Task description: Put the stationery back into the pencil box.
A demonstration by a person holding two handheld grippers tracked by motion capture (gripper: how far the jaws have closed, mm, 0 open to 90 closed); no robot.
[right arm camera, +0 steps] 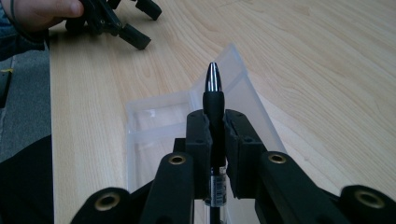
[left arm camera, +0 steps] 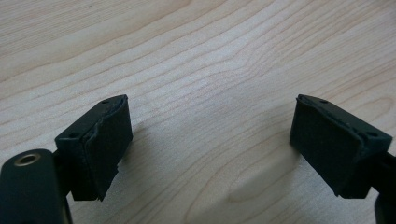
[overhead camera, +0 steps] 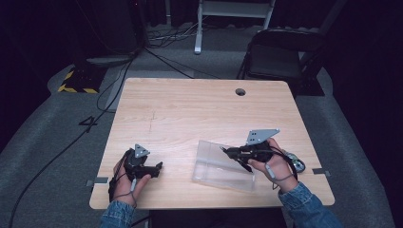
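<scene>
The right gripper (right arm camera: 215,126) clamps a pen (right arm camera: 214,100) over the clear box (right arm camera: 159,116) (left gripper (left arm camera: 210,140) gapes, idle), so a tilt could drop it outside.

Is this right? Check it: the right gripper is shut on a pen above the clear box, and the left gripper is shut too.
Not quite. The left gripper is open: the left gripper view shows its jaws wide apart over bare table. The right gripper is indeed shut on the pen above the clear box.
</scene>
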